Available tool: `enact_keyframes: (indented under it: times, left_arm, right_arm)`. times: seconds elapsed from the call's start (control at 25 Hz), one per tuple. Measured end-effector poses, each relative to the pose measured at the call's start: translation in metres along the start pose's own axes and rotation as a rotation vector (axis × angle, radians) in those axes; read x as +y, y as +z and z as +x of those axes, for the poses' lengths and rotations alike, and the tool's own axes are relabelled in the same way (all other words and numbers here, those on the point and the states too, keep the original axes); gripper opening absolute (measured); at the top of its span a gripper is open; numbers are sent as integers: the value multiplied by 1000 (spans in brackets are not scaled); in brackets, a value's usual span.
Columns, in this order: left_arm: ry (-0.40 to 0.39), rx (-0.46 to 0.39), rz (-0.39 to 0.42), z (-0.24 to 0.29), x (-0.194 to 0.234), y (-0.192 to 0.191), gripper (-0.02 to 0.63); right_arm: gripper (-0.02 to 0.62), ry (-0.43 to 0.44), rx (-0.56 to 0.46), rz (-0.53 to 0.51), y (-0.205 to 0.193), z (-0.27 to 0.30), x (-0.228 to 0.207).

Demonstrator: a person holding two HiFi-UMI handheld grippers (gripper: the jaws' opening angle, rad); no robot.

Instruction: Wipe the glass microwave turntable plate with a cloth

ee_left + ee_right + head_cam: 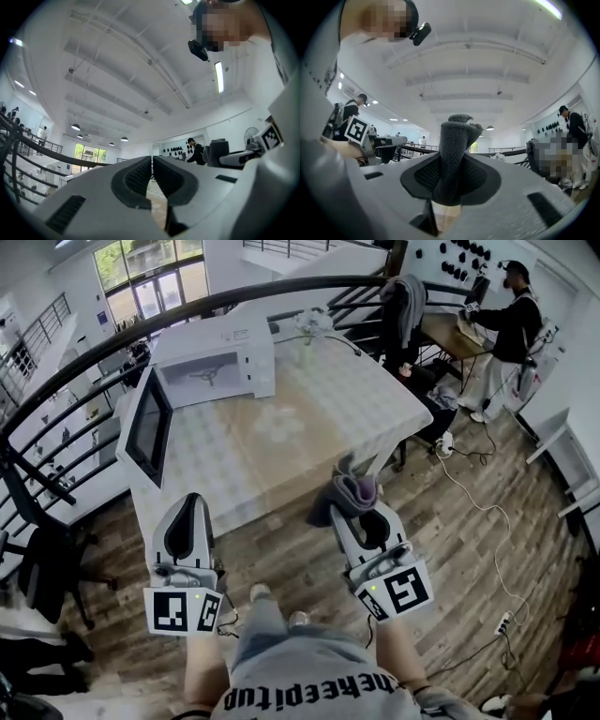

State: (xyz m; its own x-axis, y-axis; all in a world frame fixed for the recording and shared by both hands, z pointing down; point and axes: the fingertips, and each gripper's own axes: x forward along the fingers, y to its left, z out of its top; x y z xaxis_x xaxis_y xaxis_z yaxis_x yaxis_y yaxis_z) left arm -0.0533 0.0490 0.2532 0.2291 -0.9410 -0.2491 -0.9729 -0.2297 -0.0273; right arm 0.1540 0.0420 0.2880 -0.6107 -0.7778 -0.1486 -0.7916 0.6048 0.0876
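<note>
Head view: both grippers short of the table, the cloth in the right one.
The left gripper (193, 499), at 7 o'clock, had its jaws pressed together on nothing. A white microwave (225, 357) stood at 11 o'clock on the checked table (375, 399) with its door (150, 427) swung open; its top label was too small to read. The glass turntable plate (279, 421) lay flat on the tablecloth, near the microwave at its 5 o'clock. The right gripper (361, 506), at 5 o'clock, was clamped on a grey cloth (352, 488), well apart from the plate. Lettering on the person's shirt (319, 690) ran upside down, partly cut off.
</note>
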Motion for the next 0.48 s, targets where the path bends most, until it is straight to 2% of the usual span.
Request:
enact_keyframes:
  times: [0.12, 0.36, 0.48]
  left_arm:
    - [1, 26, 3, 21, 9, -15, 12]
    - [-41, 8, -3, 85, 33, -32, 12]
    - [-61, -3, -7, 120, 52, -38, 12]
  right_arm:
    - [109, -33, -12, 62, -10, 18, -18]
    - [110, -131, 71, 20, -38, 76, -57]
    - [107, -166, 78, 50, -47, 113, -74]
